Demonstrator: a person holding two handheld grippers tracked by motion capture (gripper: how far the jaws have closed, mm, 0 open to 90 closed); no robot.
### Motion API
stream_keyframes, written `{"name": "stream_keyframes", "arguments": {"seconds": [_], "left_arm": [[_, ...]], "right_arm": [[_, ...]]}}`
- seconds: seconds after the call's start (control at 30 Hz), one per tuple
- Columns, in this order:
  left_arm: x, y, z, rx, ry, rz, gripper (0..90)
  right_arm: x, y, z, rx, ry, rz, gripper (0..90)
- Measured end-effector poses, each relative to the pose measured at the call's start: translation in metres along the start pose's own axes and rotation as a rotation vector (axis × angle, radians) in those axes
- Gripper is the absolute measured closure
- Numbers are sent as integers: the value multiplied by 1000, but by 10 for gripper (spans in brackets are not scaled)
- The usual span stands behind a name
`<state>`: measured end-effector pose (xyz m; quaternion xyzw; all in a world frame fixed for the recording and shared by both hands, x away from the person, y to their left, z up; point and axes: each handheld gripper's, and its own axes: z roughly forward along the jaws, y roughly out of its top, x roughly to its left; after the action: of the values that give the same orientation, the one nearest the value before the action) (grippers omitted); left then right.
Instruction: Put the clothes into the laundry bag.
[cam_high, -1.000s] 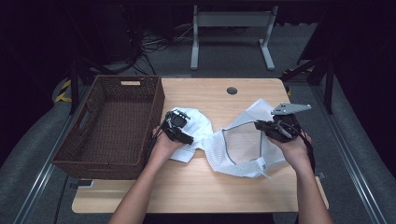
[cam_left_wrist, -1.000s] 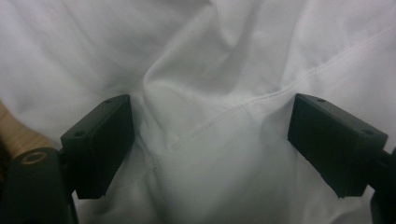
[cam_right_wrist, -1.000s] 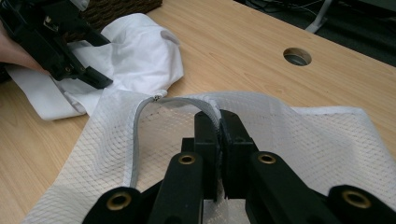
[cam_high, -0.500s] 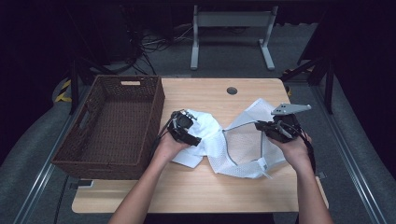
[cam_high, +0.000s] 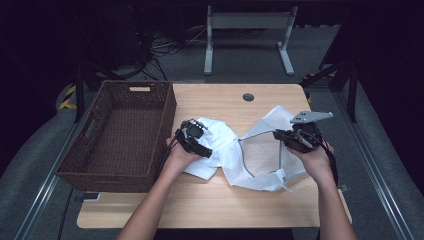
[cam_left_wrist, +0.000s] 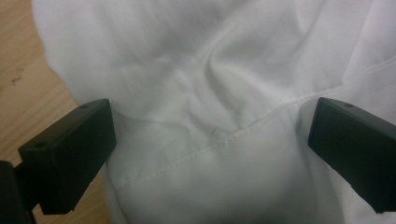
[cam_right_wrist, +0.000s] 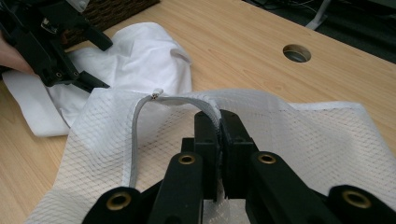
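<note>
Left gripper, jaws set wide over the white garment, has been moved rightward toward the mesh bag at mid-desk within the last second. Right gripper is clamped on the bag's zipper edge, position unchanged. Insertion of the garment is judged imminent. The bag's opening cannot be made out; the basket lies beside.

1. Light wooden table with dark woven wicker basket at its left edge.
2. White mesh laundry bag right of basket.
3. Left gripper on crumpled white cloth beside basket.
4. Right gripper at bag's far side.
</note>
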<state>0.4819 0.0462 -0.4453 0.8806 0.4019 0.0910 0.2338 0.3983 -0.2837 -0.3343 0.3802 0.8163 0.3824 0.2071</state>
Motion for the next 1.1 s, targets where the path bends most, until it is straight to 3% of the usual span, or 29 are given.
{"name": "stream_keyframes", "arguments": {"seconds": [0.23, 0.53, 0.67, 0.8, 0.93, 1.1], "left_arm": [[1, -4, 8, 5, -60, -4, 9], [0, -6, 4, -10, -81, 42, 106], [-1, -6, 0, -21, -110, 79, 239], [-2, -7, -2, -41, -159, 101, 433], [1, -8, -2, -57, -209, 96, 613], [3, -9, -2, -62, -231, 65, 690]], "right_arm": [[0, 0, 0, 2, 1, -4, 867], [1, -1, 2, 9, 1, -1, 867], [1, -1, 3, 9, 0, 0, 867], [1, -2, 4, 15, 3, -2, 867], [1, -2, 4, 16, 3, -2, 866], [1, -3, 5, 19, 1, -2, 866]]}}
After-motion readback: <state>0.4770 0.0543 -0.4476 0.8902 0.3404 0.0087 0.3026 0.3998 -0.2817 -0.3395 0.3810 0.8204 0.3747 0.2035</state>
